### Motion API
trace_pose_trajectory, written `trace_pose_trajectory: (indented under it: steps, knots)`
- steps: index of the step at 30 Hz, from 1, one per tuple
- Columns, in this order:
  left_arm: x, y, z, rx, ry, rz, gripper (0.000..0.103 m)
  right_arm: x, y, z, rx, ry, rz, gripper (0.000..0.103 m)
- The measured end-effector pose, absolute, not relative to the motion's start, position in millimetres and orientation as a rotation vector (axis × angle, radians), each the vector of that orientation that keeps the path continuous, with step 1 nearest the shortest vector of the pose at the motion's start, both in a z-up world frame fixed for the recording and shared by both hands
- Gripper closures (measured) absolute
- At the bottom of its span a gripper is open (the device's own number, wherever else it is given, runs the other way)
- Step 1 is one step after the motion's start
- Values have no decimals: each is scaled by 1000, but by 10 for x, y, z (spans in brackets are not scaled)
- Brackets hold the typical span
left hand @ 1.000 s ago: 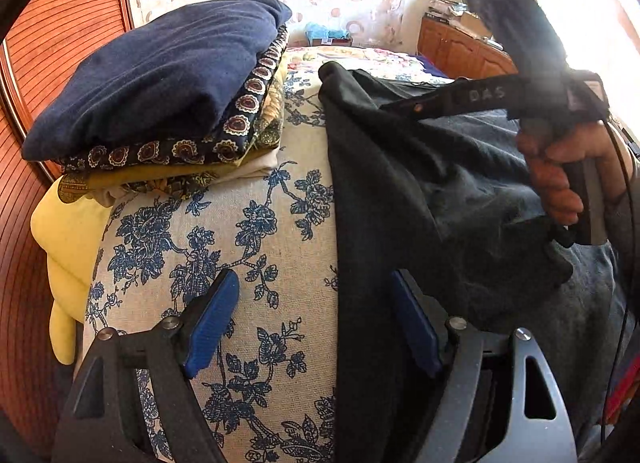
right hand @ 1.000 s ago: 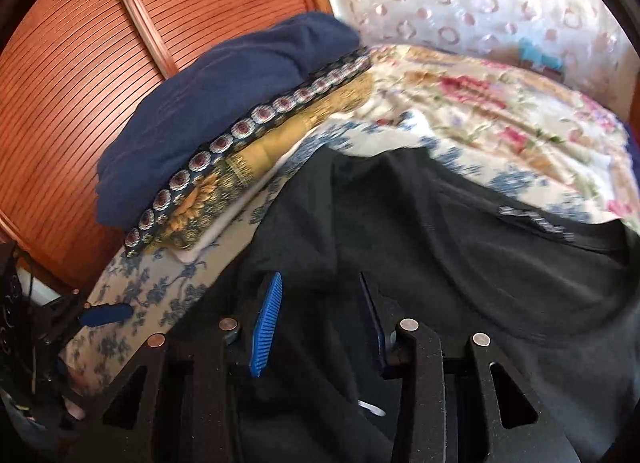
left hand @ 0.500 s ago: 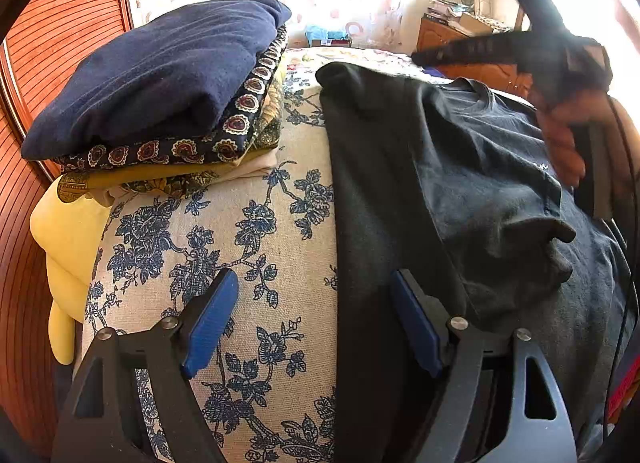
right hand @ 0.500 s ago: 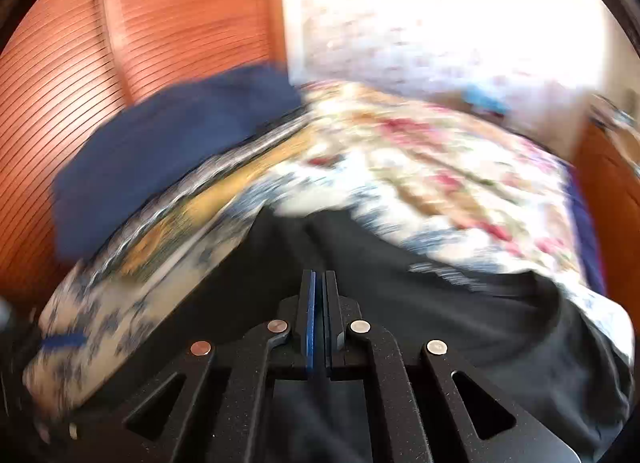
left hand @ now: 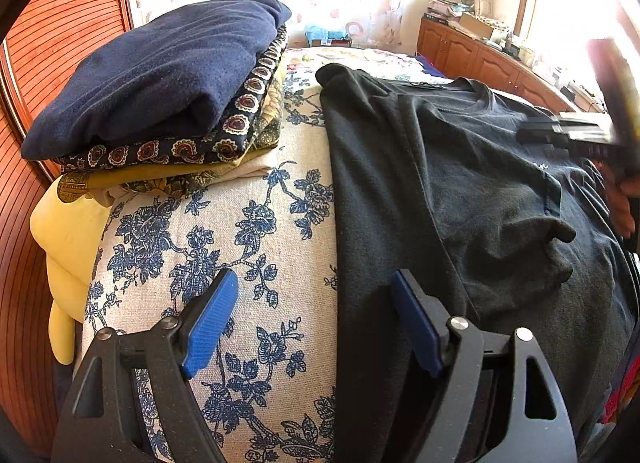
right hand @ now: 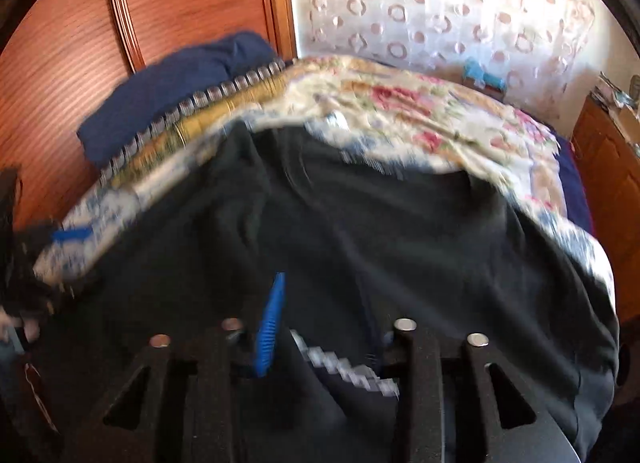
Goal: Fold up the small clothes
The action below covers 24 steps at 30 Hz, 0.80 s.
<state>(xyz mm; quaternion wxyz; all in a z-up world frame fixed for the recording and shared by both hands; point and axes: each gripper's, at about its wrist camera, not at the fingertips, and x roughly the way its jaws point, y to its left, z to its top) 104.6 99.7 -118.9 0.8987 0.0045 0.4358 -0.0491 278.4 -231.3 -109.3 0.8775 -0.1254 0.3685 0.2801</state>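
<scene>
Your left gripper (left hand: 312,323) sits wide apart, straddling the black T-shirt's (left hand: 460,191) edge on the floral cover (left hand: 224,231), nothing pinched. Right gripper (right hand: 328,327) is opening over the shirt. Folded stack (left hand: 160,103) far left.

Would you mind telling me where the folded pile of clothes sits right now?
In the left wrist view the pile of clothes sits upper left on the floral bedspread, against the wooden panel, left of the black T-shirt.
</scene>
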Motion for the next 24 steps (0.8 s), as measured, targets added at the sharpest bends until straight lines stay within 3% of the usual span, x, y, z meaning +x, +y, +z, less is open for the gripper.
trace_pose_trajectory:
  steps: [12, 24]
  knots:
    - [1049, 996, -1187, 10, 903, -101, 23, 2432, -2462, -1023, -190, 760, 581, 71]
    - [852, 949, -775, -12, 772, -83, 23, 2232, -4372, -878, -39, 706, 193, 66]
